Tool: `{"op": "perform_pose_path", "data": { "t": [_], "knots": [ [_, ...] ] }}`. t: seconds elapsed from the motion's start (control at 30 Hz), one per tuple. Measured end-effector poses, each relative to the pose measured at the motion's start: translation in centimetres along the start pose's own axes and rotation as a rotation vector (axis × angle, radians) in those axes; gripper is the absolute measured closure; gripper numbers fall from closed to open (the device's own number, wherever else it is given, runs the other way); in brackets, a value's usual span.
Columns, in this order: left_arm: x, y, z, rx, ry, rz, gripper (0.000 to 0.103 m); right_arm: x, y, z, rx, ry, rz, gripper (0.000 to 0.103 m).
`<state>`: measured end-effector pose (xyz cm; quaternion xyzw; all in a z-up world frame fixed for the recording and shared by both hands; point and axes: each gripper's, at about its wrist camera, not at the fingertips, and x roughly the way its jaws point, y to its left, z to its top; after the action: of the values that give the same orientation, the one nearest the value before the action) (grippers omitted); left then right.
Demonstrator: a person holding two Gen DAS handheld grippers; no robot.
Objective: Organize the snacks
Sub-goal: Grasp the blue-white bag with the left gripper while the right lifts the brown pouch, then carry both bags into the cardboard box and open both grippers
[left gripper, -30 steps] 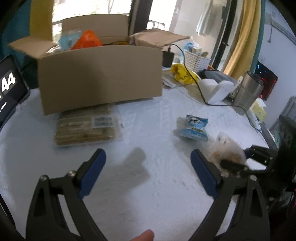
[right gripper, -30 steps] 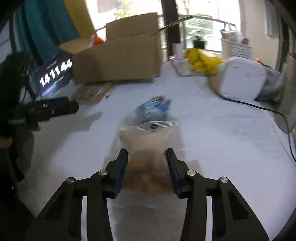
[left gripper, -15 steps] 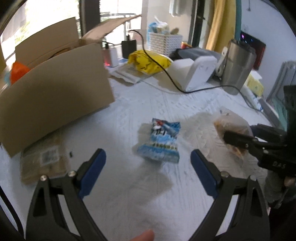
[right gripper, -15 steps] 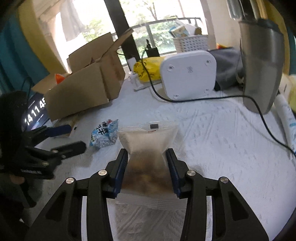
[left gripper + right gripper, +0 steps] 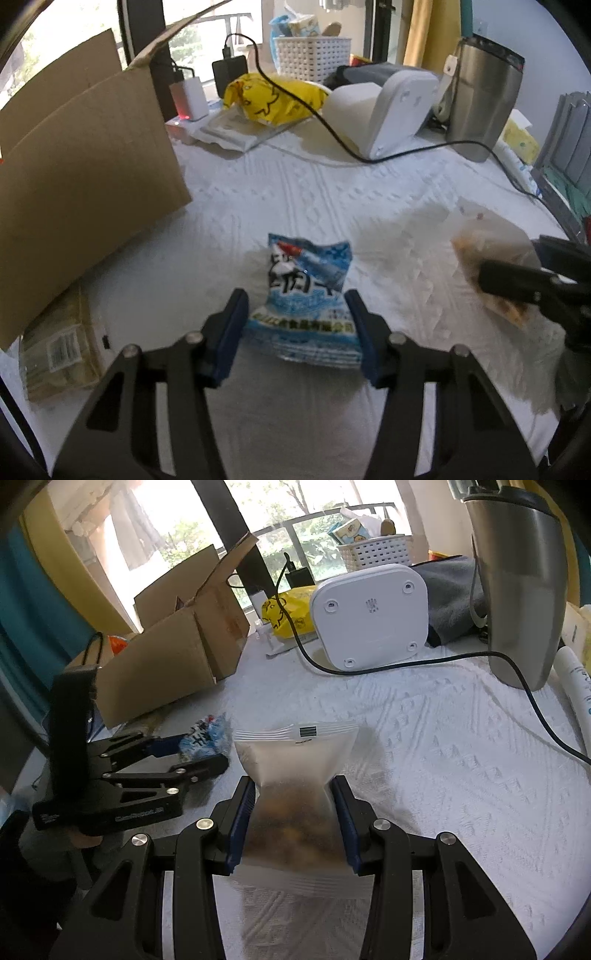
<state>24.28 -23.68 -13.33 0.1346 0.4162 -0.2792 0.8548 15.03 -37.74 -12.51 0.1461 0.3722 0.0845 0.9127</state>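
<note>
My left gripper (image 5: 297,328) is closed against the sides of a blue and white snack packet (image 5: 308,295) lying on the white tablecloth (image 5: 303,199). My right gripper (image 5: 293,812) is shut on a frosted zip bag of brown snacks (image 5: 295,775) and holds it above the table; the bag also shows at the right of the left wrist view (image 5: 491,258). The left gripper (image 5: 192,753) with the blue packet (image 5: 205,738) appears at the left of the right wrist view. An open cardboard box (image 5: 81,173) stands at the left.
A clear pack of beige bars (image 5: 59,350) lies by the box. A white appliance (image 5: 384,110) with a black cable (image 5: 332,136), a steel tumbler (image 5: 484,96), a yellow bag (image 5: 273,96), chargers (image 5: 192,99) and a white basket (image 5: 314,55) stand at the back.
My left gripper turned from the box toward the blue packet, moved up to it and closed from wide open onto its sides. My right gripper kept the zip bag and shifted right.
</note>
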Motion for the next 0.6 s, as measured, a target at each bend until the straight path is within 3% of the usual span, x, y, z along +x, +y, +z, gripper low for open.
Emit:
{"op": "perform_pose_path", "data": {
  "t": [0.07,0.37,0.6],
  "knots": [
    [-0.5,0.3,-0.3,-0.01,-0.008,-0.012,0.056,0.1,0.2,0.0,-0.01,0.005,-0.006,0.058],
    [-4.8,3.8,-1.4,-0.079,-0.086,-0.007,0.057,0.1,4.0,0.3,-0.131,-0.005,0.02,0.058],
    [-9.4,7.9,-1.4,-0.103,-0.186,0.03,0.057,-0.3,9.9,3.6,-0.277,-0.062,0.037,0.058]
  ]
}}
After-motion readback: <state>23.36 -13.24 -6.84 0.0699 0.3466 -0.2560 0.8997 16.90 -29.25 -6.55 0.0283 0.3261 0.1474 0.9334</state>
